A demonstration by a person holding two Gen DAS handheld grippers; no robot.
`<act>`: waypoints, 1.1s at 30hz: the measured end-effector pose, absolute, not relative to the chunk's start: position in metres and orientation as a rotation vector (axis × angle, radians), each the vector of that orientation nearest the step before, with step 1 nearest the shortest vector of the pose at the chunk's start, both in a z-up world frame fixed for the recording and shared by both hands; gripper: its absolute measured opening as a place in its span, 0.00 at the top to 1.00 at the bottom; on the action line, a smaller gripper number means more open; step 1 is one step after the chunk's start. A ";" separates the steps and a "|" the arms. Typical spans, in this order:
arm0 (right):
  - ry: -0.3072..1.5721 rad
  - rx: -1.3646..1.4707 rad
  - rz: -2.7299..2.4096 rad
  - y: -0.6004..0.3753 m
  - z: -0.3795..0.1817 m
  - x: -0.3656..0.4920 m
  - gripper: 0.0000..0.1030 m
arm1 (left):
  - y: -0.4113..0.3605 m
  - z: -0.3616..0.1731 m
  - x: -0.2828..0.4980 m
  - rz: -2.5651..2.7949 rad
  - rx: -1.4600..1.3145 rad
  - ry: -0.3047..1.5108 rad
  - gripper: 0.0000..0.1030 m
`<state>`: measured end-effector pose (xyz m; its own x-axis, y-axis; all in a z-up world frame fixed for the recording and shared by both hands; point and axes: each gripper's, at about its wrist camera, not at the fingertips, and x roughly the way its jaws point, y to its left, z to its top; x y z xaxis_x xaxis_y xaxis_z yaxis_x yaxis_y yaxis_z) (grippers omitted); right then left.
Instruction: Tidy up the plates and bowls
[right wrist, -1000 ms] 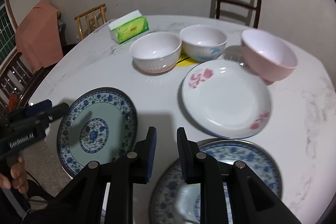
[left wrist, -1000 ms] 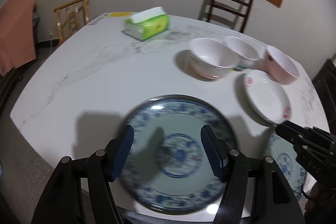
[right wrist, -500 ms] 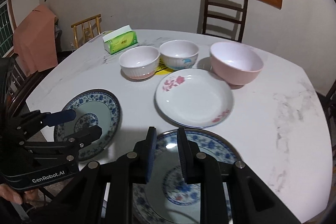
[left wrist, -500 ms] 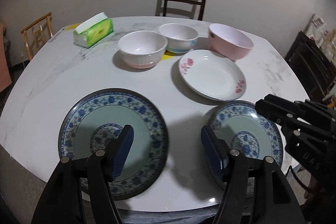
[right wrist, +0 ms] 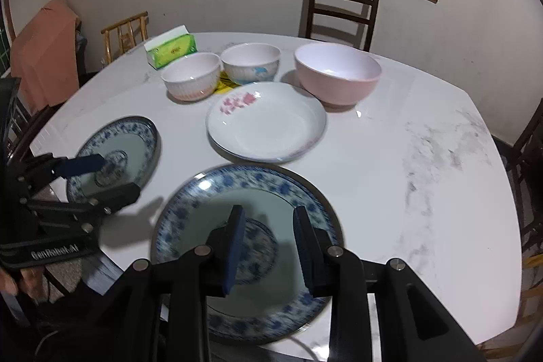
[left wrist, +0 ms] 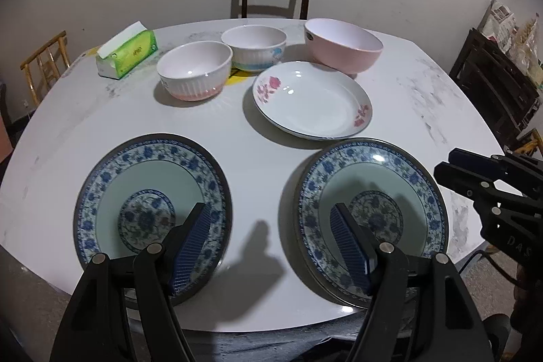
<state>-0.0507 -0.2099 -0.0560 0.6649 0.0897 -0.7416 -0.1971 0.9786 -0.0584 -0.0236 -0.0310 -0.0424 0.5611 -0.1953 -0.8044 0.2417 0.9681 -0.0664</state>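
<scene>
Plates (left wrist: pixel 152 199) and bowls (left wrist: pixel 195 70) lay spread singly on the table (left wrist: pixel 424 111), nothing stacked yet. The left gripper (left wrist: pixel 271 243) gaped empty; the right gripper (right wrist: pixel 268 243), just opening, held nothing.

The right tongs (right wrist: pixel 268 246) hang over a blue-patterned plate (right wrist: pixel 292 189) at the table (right wrist: pixel 424 178) edge (jaws just opening, nothing between them); a white floral plate (right wrist: pixel 268 124) lies beyond.

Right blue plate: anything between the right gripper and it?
Nothing visible. The right gripper hangs open right over the right blue plate, jaws just widened and empty; the floral plate lies beyond it.
</scene>
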 end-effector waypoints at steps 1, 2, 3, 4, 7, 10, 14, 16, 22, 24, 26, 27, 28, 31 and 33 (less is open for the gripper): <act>0.834 -0.134 0.159 -0.215 -0.056 -0.051 0.71 | -0.032 -0.043 -0.024 -0.264 0.049 0.944 0.33; 0.837 -0.130 0.154 -0.219 -0.056 -0.052 0.71 | -0.033 -0.044 -0.024 -0.273 0.044 0.947 0.33; 0.842 -0.128 0.151 -0.225 -0.057 -0.052 0.71 | -0.034 -0.045 -0.023 -0.288 0.034 0.953 0.33; 0.848 -0.128 0.152 -0.228 -0.058 -0.052 0.71 | -0.034 -0.046 -0.023 -0.304 0.021 0.960 0.33; 0.869 -0.110 0.159 -0.243 -0.064 -0.052 0.71 | -0.035 -0.051 -0.023 -0.361 -0.024 0.984 0.33; 0.894 -0.062 0.185 -0.261 -0.070 -0.051 0.71 | -0.036 -0.057 -0.022 -0.400 -0.061 1.008 0.33; 0.941 0.071 0.266 -0.286 -0.082 -0.047 0.71 | -0.035 -0.066 -0.019 -0.442 -0.121 1.040 0.35; 0.973 0.146 0.300 -0.300 -0.092 -0.044 0.71 | -0.034 -0.072 -0.016 -0.461 -0.156 1.062 0.35; 1.013 0.259 0.334 -0.323 -0.114 -0.036 0.71 | -0.035 -0.086 -0.012 -0.487 -0.186 1.098 0.40; 1.028 0.280 0.342 -0.326 -0.121 -0.031 0.71 | -0.037 -0.089 -0.011 -0.497 -0.187 1.105 0.41; 1.033 0.291 0.354 -0.327 -0.126 -0.028 0.71 | -0.038 -0.094 -0.009 -0.497 -0.192 1.119 0.42; 1.036 0.298 0.358 -0.327 -0.128 -0.026 0.71 | -0.038 -0.096 -0.008 -0.500 -0.197 1.124 0.42; 1.039 0.304 0.365 -0.327 -0.130 -0.025 0.71 | -0.037 -0.098 -0.007 -0.499 -0.201 1.135 0.45; 1.045 0.314 0.391 -0.327 -0.134 -0.022 0.71 | -0.037 -0.102 -0.005 -0.502 -0.212 1.150 0.48; 1.045 0.322 0.403 -0.327 -0.137 -0.020 0.71 | -0.036 -0.105 -0.003 -0.492 -0.218 1.162 0.49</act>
<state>-0.0203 -0.3267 -0.1367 0.4408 0.4678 -0.7661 -0.1680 0.8814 0.4416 -0.0028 -0.0363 -0.1054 0.3067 -0.4788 -0.8226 0.2581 0.8737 -0.4123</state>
